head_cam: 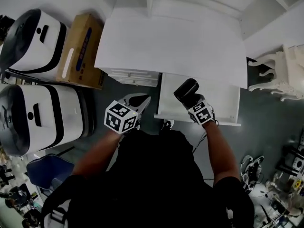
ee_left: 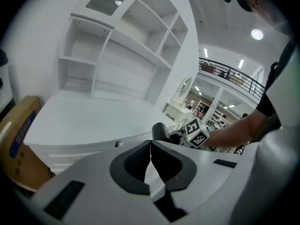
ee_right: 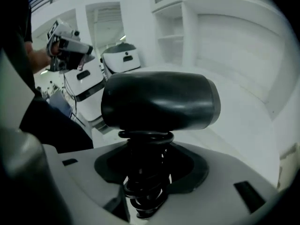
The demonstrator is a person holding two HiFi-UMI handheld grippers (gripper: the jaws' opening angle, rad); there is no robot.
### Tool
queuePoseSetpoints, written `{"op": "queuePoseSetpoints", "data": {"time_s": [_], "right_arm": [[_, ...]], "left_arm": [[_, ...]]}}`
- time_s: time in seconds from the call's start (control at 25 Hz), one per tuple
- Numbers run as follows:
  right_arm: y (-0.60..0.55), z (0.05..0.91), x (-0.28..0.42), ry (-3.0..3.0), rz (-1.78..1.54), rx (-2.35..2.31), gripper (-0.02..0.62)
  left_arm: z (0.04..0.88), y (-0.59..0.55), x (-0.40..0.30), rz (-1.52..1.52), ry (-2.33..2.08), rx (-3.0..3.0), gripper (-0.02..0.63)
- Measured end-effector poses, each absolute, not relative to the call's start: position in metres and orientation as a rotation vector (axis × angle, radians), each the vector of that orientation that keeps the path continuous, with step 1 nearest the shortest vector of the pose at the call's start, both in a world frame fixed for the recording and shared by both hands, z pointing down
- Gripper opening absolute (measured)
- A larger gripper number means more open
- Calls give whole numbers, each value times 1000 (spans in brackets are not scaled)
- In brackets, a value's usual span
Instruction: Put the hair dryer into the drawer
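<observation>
Hair dryer (head_cam: 186, 90): black, rigid shell, likely light but top-heavy. The smooth barrel is probably slippery, so the cord-wound handle is the sensible hold. Right gripper (head_cam: 192, 101): jaws clamped on that handle, barrel held above the open drawer (head_cam: 223, 110). Drawer: white, pulled out under the tabletop (head_cam: 175, 42), no contents visible. Left gripper (head_cam: 139, 101): jaws together, empty, beside the drawer.

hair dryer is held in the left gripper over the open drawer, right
Not the left: the hair dryer is clamped in the right gripper, as the right gripper view shows. The left gripper is shut on nothing. The dryer is indeed over the open drawer.
</observation>
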State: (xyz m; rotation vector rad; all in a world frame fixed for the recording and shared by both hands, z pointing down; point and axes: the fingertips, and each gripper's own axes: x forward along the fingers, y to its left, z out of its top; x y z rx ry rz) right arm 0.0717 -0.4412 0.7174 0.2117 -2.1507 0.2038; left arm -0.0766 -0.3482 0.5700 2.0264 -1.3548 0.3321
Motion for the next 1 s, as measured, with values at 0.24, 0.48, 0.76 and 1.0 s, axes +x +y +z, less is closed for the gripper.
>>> {"op": "queuePoseSetpoints", "data": {"time_s": [0.24, 0.48, 0.76, 1.0], "right_arm": [[-435, 786, 68, -1950, -44, -64, 221], [-438, 835, 59, -1831, -185, -216, 221], [-443, 862, 47, -1776, -301, -296, 221], [-446, 869, 40, -1768, -325, -330, 221]], "left_arm": [[578, -335, -73, 326, -1434, 1926, 11], [583, -319, -72, 312, -1522, 1812, 11], [586, -307, -78, 283, -1600, 1729, 11], [587, -301, -78, 270, -1638, 1688, 11]]}}
